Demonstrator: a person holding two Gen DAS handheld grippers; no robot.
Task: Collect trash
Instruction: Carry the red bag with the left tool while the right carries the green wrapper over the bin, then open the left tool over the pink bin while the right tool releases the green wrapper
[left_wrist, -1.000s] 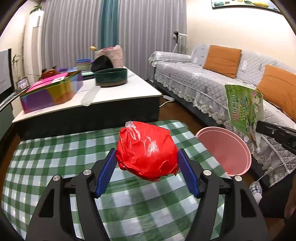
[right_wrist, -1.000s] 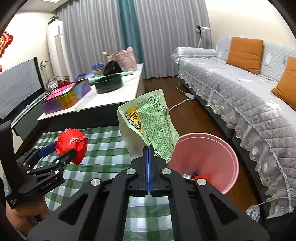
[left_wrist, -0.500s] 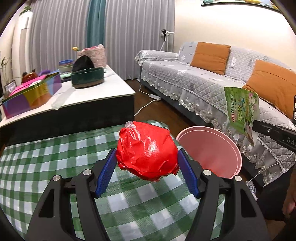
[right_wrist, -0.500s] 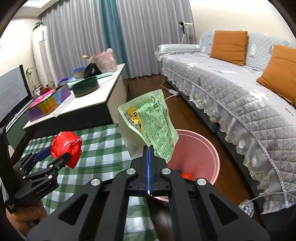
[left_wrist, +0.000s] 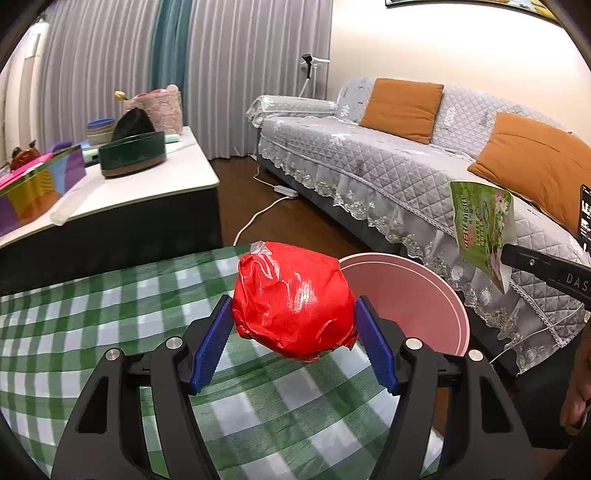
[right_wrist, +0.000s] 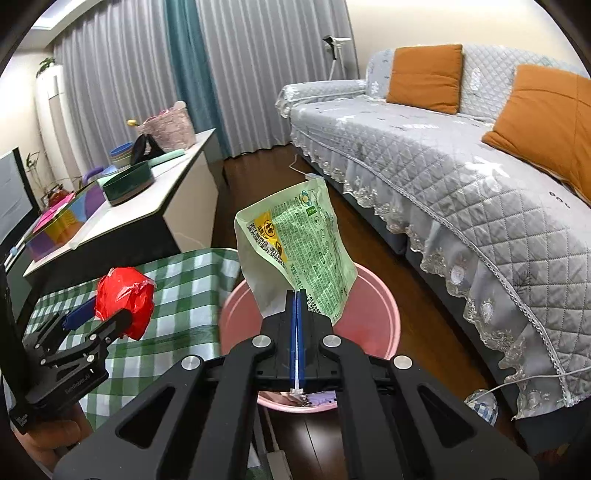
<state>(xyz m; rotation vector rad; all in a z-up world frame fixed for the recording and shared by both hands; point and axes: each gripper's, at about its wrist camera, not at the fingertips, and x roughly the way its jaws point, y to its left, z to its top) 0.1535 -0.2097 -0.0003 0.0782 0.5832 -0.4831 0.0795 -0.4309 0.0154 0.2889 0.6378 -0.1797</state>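
Left tongs (left_wrist: 293, 334) are clamping the red wrapped ball (left_wrist: 293, 301) between the blue pads (left_wrist: 212, 341), jaws standing wide around it. Ball is sitting clear above the green checked counter (left_wrist: 110, 295), near its edge, with the pink bin (left_wrist: 417, 288) just past it at 2 o'clock in the left wrist view. From the right wrist view the same left tongs (right_wrist: 107, 314) are showing at 9 o'clock, ball (right_wrist: 123, 297) in the grip, a hand (right_wrist: 55, 435) wrapping the handle below.

Right tongs (right_wrist: 297, 295) are fully closed, pinching the lower edge of the green snack pouch (right_wrist: 295, 251). Pouch is standing up and leaning slightly, hanging over the pink bin (right_wrist: 384, 306), which is sitting on the floor touching or just beside the counter edge (right_wrist: 207, 295). Some scraps are lying in the bin bottom; contents too hidden to identify. In the left wrist view the pouch (left_wrist: 482, 225) is showing at 3 o'clock, gripped by the right tongs (left_wrist: 508, 254), in front of the grey sofa (left_wrist: 388, 162).
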